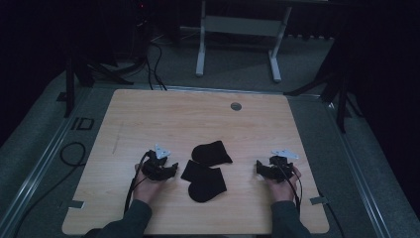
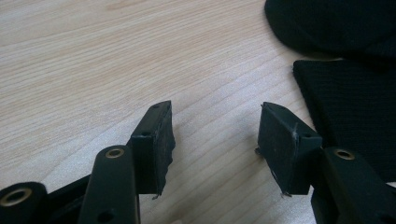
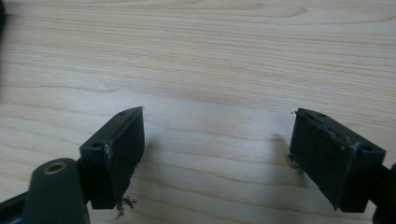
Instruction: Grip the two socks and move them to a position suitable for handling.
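Two black socks are lying in the lower middle of the high view, between the two tongs. The upper sock (image 1: 211, 152) is sitting just above the lower sock (image 1: 204, 180), and they are touching or slightly overlapping where they meet. In the left gripper view the knit is showing a fine ribbed weave at the right of the frame, matte and soft.

The left tongs (image 1: 168, 170) are resting at the left of the socks, jaws standing wide with nothing between them, the nearer sock edge just beside the right jaw. The right tongs (image 1: 261, 169) are sitting at the right, well apart from the socks, jaws also wide and empty over bare wood.

These socks are looking light and limp; they will likely fold and drape when lifted rather than hold shape. The knit should be giving good friction against the flat jaw pads. A pinch at a cuff or a toe edge seems best, since a grip in the middle would be bunching two layers. The pale wood-grain surface (image 1: 148, 119) is smooth, so the fabric may be sliding a little before a jaw gets under it.
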Demonstrator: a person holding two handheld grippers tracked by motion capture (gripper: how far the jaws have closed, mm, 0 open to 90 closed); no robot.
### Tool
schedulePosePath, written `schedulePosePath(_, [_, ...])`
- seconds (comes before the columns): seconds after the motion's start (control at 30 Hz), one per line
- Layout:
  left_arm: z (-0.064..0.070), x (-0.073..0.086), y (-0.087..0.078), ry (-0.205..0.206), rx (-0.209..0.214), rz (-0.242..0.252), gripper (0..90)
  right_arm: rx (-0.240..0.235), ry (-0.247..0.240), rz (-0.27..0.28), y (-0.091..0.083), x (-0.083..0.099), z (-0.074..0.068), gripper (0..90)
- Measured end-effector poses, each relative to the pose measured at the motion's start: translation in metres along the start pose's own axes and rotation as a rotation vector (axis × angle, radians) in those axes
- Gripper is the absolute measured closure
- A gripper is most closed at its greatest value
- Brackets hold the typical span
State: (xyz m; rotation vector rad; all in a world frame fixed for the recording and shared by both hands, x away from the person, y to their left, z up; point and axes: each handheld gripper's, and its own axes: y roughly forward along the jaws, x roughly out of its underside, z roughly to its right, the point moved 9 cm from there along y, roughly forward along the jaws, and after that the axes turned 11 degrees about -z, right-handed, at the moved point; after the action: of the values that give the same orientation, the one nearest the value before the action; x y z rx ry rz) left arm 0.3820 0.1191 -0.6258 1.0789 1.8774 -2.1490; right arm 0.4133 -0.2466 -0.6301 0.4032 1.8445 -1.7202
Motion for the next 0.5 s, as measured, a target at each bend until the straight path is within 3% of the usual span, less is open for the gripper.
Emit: schedulePosePath(0.5, [0.000,0.000,0.000,0.004,0.001,-0.005,46.0,-0.057,-0.090,-0.038,-0.015,0.008,-0.033,43.4])
